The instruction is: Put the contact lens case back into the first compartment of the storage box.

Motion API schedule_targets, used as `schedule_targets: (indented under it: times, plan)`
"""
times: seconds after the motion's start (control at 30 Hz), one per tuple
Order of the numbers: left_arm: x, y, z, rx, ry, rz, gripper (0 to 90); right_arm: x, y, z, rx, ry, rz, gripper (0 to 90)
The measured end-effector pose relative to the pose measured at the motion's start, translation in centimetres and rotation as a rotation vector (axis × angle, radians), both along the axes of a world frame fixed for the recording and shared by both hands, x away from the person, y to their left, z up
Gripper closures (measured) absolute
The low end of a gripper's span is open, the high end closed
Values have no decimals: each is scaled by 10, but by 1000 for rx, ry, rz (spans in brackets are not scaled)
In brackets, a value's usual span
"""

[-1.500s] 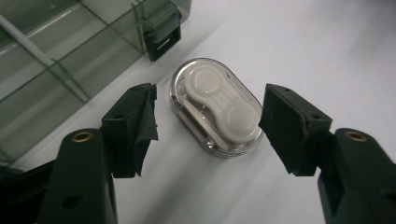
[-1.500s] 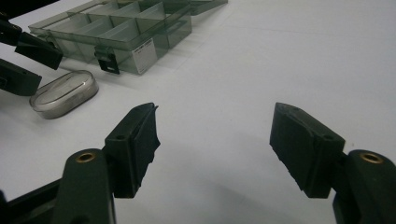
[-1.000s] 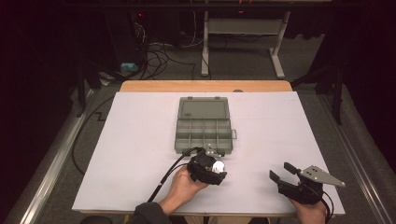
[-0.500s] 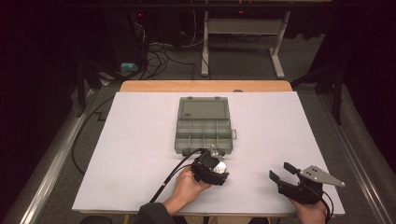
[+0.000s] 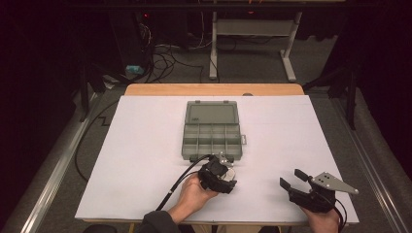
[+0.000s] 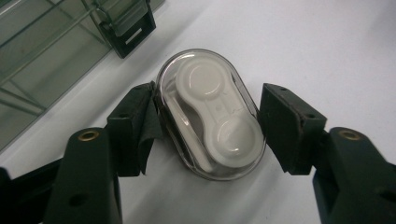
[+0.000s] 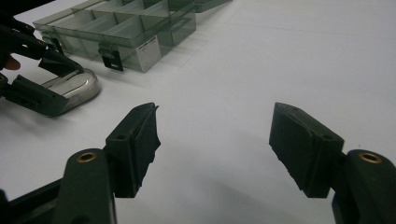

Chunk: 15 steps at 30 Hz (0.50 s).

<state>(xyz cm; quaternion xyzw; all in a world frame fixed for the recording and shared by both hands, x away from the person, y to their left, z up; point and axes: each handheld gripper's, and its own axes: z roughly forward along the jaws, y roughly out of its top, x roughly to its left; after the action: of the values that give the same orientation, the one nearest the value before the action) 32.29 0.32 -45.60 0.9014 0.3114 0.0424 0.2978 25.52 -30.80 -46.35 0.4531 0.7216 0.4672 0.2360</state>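
Contact lens case (image 6: 210, 114) is lying on the white table (image 5: 145, 145) between my left gripper (image 6: 208, 119)'s closing jaws: one pad touching, the other just clear. I'm holding the right gripper (image 7: 215, 140) spread wide, well apart from it.

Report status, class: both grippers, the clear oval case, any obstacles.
Left gripper closing around clear oval case, not clamped. Right gripper open, idle. Compartment box just beyond.
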Motion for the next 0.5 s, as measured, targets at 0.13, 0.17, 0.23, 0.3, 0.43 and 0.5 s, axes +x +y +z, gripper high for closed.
schedule_targets:
  times: [0.13, 0.17, 0.23, 0.3, 0.43, 0.5]
  plan:
    - [-2, 2, 0, 11, -9, -4, 448, 0, 0, 0, 0, 0, 1, 328]
    - [-2, 2, 0, 13, -10, -5, 449, 0, 0, 0, 0, 0, 1, 328]
    - [-3, 1, -1, 16, -17, -3, 448, 0, 0, 0, 1, 1, 1, 328]
    - [-3, 1, -1, 19, -21, 0, 447, 0, 1, 0, 0, 2, 0, 328]
    - [-3, 1, -2, 19, -27, -1, 448, 0, 1, 0, 1, 3, 0, 327]
    - [-3, 1, -2, 21, -31, -2, 456, 0, 1, 0, 0, 2, 1, 328]
